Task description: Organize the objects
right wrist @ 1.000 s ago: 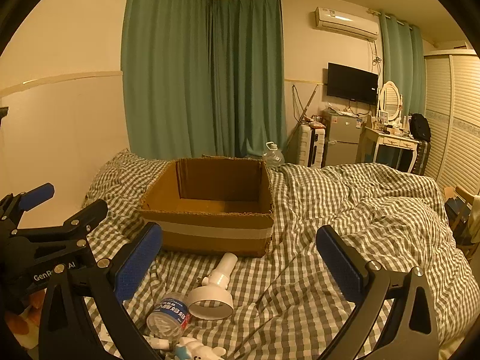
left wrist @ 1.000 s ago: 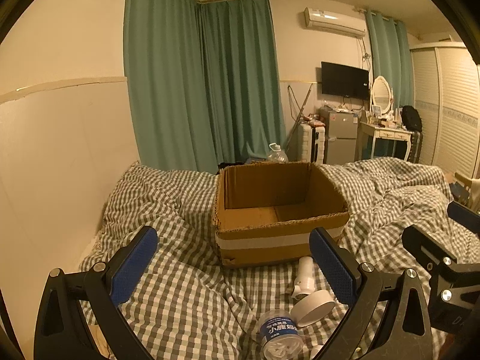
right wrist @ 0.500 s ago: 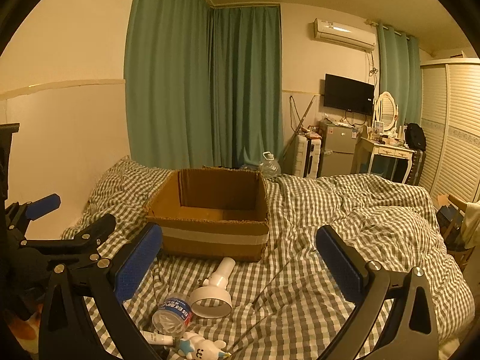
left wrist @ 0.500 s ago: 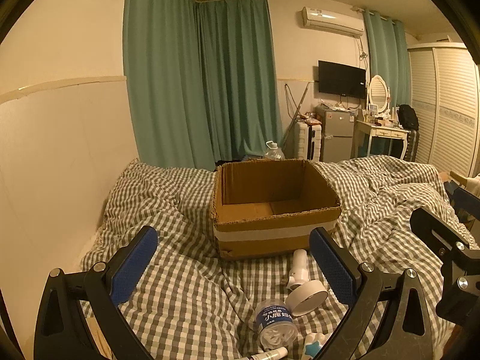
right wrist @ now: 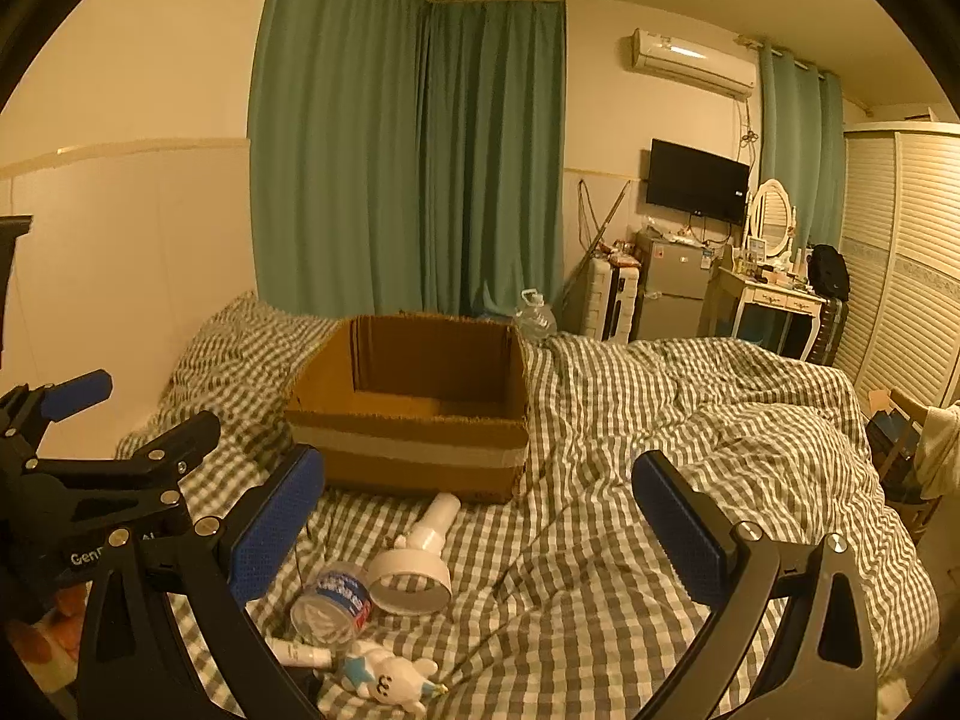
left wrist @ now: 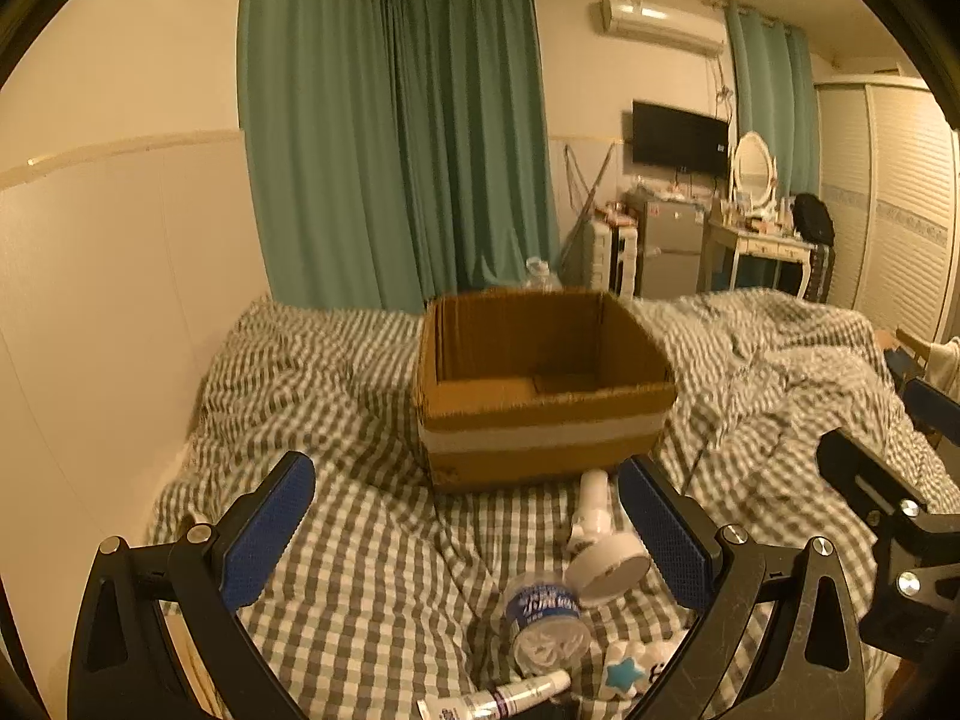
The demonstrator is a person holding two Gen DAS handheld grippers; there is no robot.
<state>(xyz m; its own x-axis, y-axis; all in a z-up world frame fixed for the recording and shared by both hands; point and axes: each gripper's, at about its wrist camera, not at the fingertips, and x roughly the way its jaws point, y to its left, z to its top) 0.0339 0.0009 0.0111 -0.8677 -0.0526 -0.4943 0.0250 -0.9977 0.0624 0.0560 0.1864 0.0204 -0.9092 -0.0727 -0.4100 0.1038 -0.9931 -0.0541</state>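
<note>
Overhead, both grippers [left wrist: 465,531] [right wrist: 477,516] agape (empty), box [right wrist: 414,420] upright

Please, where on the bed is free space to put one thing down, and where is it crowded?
Free: checked blanket right of the cardboard box, and the patch left of it. Crowded: before the box, where the white fan, bottle, tube and plush toy lie.

Box [right wrist: 414,414] is sitting on the bed [right wrist: 690,468]; fan [right wrist: 420,564], bottle [right wrist: 333,600], tube [right wrist: 297,654] and toy [right wrist: 384,675] are lying just in front of it.
</note>
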